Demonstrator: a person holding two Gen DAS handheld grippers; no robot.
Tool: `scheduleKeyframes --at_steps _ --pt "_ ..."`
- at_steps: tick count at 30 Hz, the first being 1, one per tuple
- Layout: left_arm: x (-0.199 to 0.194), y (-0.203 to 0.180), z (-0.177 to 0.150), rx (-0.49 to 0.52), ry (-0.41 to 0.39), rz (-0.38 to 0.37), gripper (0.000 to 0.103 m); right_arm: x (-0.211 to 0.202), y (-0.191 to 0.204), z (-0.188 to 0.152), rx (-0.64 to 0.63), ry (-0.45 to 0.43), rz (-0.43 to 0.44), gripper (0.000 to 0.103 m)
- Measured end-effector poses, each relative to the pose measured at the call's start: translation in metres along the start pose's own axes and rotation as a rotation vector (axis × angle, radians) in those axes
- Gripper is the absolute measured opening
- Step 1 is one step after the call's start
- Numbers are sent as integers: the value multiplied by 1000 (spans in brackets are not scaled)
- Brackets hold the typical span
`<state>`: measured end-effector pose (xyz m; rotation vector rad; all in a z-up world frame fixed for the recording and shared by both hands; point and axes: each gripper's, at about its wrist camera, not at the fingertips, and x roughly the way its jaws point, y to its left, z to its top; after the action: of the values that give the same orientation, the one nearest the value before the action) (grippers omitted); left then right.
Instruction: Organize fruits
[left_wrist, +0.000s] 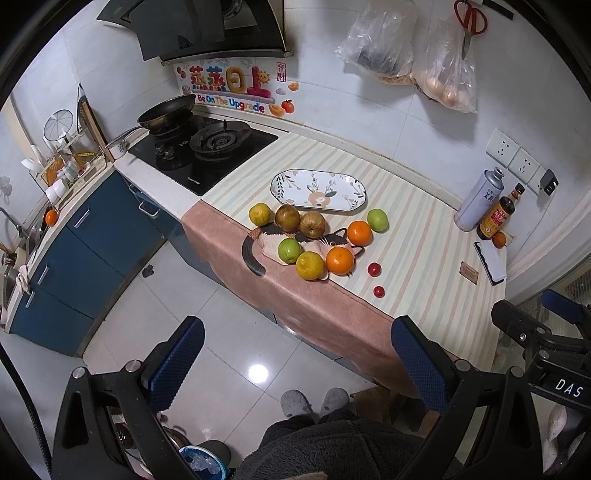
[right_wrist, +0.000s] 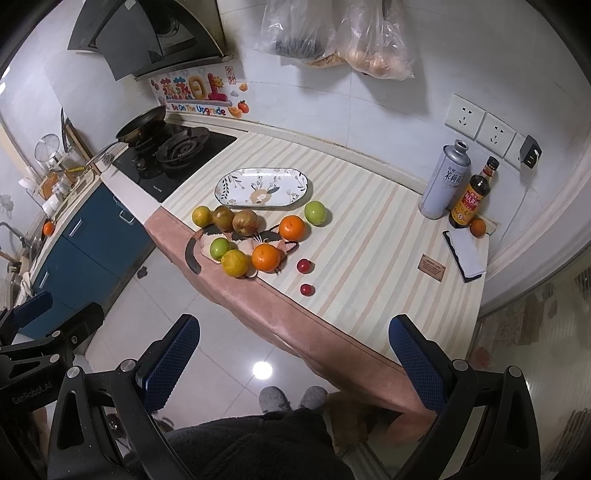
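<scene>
Setting: kitchen corner, striped cream cloth with a pink border over the desk (left_wrist: 424, 236), black gas hob to the left.
Fruit: two bright oranges (left_wrist: 340, 260), two green apples (left_wrist: 289, 250), two yellow-green citrus (left_wrist: 309, 265), two brown russet pears (left_wrist: 312, 224) and two small red round fruits (left_wrist: 374, 269), clustered near the desk's front edge, some lying on a calico cat-shaped mat (left_wrist: 314, 243).
Target, likely: oval white floral ceramic plate (left_wrist: 291, 181), bare, just behind the cluster.
Left tool (left_wrist: 297, 363): blue pads spread wide, holding nothing, off the desk above the floor.
Right tool (right_wrist: 293, 363): likewise wide apart and empty.
Handling: fruit is firm, round and apt to roll; grip across the widest part, gently on pears. Plate is fragile.
Unclear: red fruits' kind; contents of the plastic bags hanging on the wall.
</scene>
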<state>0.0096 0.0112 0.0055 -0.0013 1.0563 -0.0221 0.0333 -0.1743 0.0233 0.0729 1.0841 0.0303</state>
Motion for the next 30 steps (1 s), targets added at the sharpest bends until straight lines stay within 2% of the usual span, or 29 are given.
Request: scheduleKeyframes --at_steps 3,7,10,13,18,23,26,30 --pt "0 7 8 -2 -27 3 103 1 -2 3 37 -37 11 103" --pt "12 23 22 -14 -97 47 103 11 -7 7 97 -93 17 103" --pt "37 40 35 -34 -134 102 103 35 -11 15 150 -82 48 103" --pt "69 54 50 -46 -131 147 103 68 -11 26 164 -60 50 103" --pt "137 77 78 -71 -28 206 103 147 -10 50 154 47 84 103" --pt "218 94 111 -100 118 236 103 253 -4 87 154 183 183 101" --pt "259 107 129 -141 195 236 103 320 14 115 138 254 249 99" --pt "314 128 153 -221 298 216 102 415 45 145 97 383 281 98"
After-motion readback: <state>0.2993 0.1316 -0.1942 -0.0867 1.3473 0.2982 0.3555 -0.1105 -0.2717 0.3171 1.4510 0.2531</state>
